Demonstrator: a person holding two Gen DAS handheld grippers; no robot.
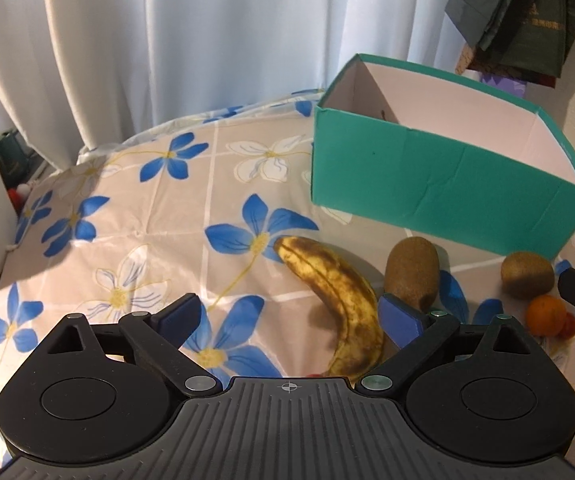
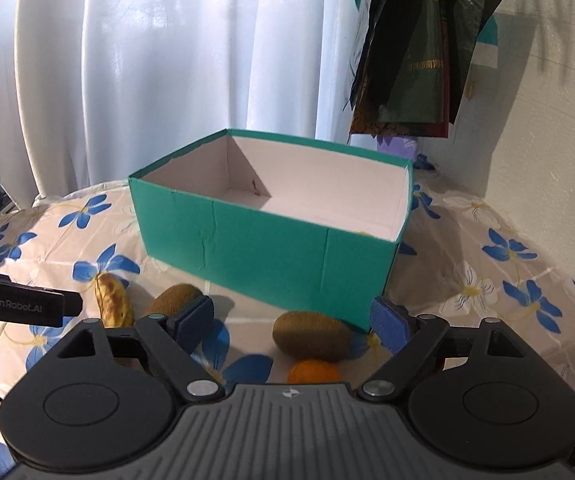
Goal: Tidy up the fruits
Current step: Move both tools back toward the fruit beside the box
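Observation:
A spotted yellow banana (image 1: 335,296) lies on the flowered tablecloth between the open fingers of my left gripper (image 1: 289,320), close to the right pad. Two brown kiwis (image 1: 411,272) (image 1: 527,275) and a small orange (image 1: 546,315) lie to its right. The open teal box (image 1: 443,184) stands behind them. In the right wrist view my right gripper (image 2: 293,322) is open above a kiwi (image 2: 311,336) and the orange (image 2: 313,372). The second kiwi (image 2: 175,299) and the banana (image 2: 113,304) lie to the left, before the box (image 2: 267,252).
White curtains hang behind the table. Dark bags (image 2: 419,52) hang at the right by the wall. The left gripper's body (image 2: 19,304) juts in at the right view's left edge. A small red thing (image 1: 569,326) lies beside the orange.

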